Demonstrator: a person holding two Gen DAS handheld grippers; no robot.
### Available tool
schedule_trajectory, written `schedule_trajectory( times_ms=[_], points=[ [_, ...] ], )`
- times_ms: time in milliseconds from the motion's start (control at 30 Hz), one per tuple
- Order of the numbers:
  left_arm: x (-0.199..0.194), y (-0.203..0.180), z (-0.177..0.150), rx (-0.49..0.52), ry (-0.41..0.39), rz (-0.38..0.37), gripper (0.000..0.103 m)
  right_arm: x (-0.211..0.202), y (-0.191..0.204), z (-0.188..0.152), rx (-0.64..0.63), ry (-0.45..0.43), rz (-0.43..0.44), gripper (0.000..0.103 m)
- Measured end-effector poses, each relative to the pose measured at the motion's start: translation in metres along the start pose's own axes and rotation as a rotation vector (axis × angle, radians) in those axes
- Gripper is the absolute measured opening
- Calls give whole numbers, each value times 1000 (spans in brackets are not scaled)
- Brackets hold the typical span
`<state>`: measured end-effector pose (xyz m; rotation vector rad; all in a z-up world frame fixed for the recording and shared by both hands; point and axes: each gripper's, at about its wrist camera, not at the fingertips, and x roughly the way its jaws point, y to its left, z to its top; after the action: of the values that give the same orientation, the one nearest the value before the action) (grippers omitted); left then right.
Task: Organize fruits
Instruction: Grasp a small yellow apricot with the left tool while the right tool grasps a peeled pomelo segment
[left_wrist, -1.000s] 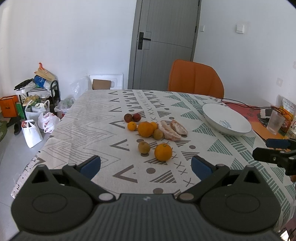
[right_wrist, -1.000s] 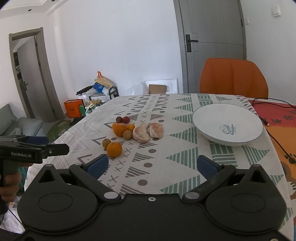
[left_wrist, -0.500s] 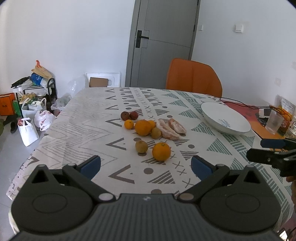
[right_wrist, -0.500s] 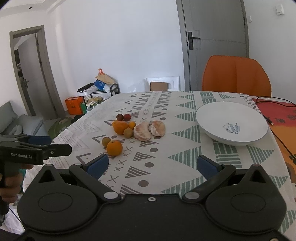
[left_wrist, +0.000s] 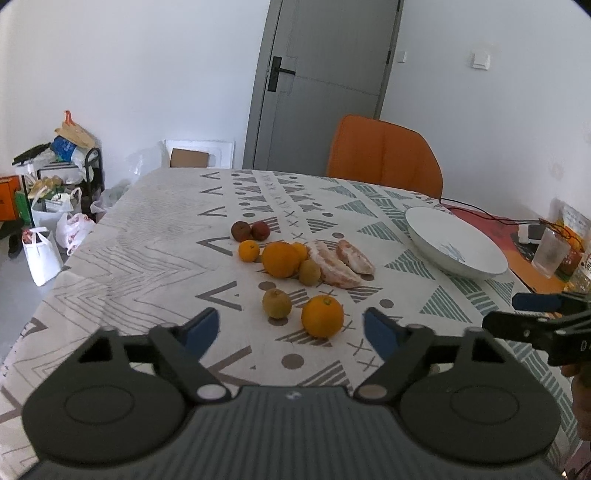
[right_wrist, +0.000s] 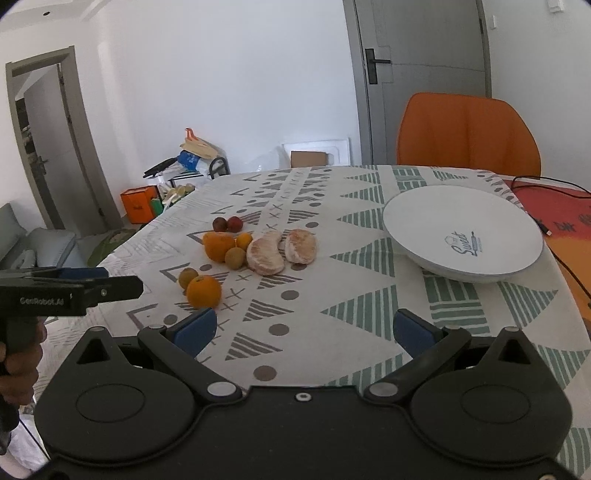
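Observation:
Fruit lies in a loose cluster mid-table: a near orange (left_wrist: 322, 316) (right_wrist: 203, 291), a kiwi (left_wrist: 276, 303) beside it, a bigger orange (left_wrist: 280, 259), two small oranges, another kiwi (left_wrist: 309, 272), two peeled pomelo pieces (left_wrist: 338, 262) (right_wrist: 265, 253) and two dark red fruits (left_wrist: 250, 230). A white bowl (left_wrist: 436, 247) (right_wrist: 424, 221) stands to the right, empty. My left gripper (left_wrist: 291, 332) is open, just short of the near orange. My right gripper (right_wrist: 304, 328) is open over bare cloth, fruit ahead-left, bowl ahead-right.
An orange chair (left_wrist: 384, 155) stands at the table's far side. A cable, a plastic cup (left_wrist: 550, 254) and packets lie at the right edge on a red mat. Bags and boxes (left_wrist: 48, 221) sit on the floor to the left.
Both grippers have moved forward toward the table, so the fruit and bowl look nearer. Both stay open. Nothing on the table has moved.

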<state>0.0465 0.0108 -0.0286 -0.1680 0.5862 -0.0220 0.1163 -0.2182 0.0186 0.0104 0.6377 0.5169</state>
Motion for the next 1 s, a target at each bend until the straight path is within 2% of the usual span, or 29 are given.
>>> schedule_trajectory(
  times_ms=[67, 367, 700, 767, 1000],
  points=[
    [7, 3, 1, -10, 8, -2, 68, 5, -4, 1, 17, 8, 13, 103],
    [31, 16, 4, -46, 29, 2, 49, 23, -12, 8, 37, 5, 30, 103],
    [57, 23, 9, -68, 53, -13, 41, 48, -15, 16, 40, -4, 36, 103],
    [64, 23, 8, -75, 65, -19, 37, 52, -14, 18, 40, -3, 38, 102],
    [82, 25, 8, -95, 97, -35, 30, 72, -13, 27, 54, 13, 54, 94]
  ],
)
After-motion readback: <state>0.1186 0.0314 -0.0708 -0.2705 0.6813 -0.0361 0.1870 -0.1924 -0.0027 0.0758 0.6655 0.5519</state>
